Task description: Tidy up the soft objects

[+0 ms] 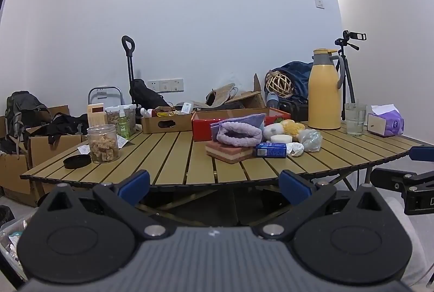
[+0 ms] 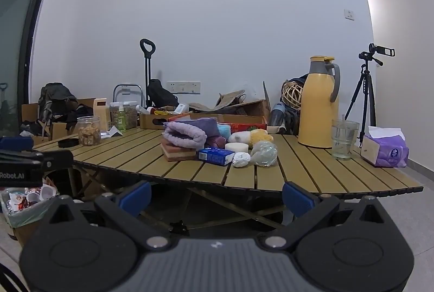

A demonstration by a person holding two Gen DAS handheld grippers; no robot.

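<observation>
Left wrist view: left gripper (image 1: 214, 185) held short of the near edge of the slatted table (image 1: 168, 153), jaws spread wide, nothing between the blue pads (image 1: 135, 183). Right gripper (image 1: 417, 170) seen at the far right edge of the same view, off the table's corner, only partly in frame.

Right wrist view: right gripper (image 2: 216, 197) likewise below and short of the table (image 2: 312, 170) edge, jaws fully released, empty. Left gripper (image 2: 24, 153) visible at the left margin, level with the tabletop, apart from everything on it.

Soft objects clustered mid-table, toward the near edge:
- lavender towel (image 1: 238, 132), rolled, resting on a pink-and-cream sponge block (image 1: 229, 152)
- blue tissue packet (image 1: 271, 150) just right of the sponge, touching it
- white round sponge (image 1: 281, 138) behind the packet
- yellow-and-white plush (image 1: 287, 127) behind that
- crumpled clear plastic bag (image 1: 312, 140) and small white wad (image 1: 297, 149) at the cluster's right end

Red box (image 1: 206, 126) open directly behind the cluster.

Elsewhere on table: clear jar (image 1: 103, 143) with brown cubes at the left, black lid (image 1: 77, 161) beside it; yellow thermos (image 1: 325, 91), drinking glass (image 1: 355, 118) and purple tissue box (image 1: 386, 124) at the right, well apart from the soft pile.
</observation>
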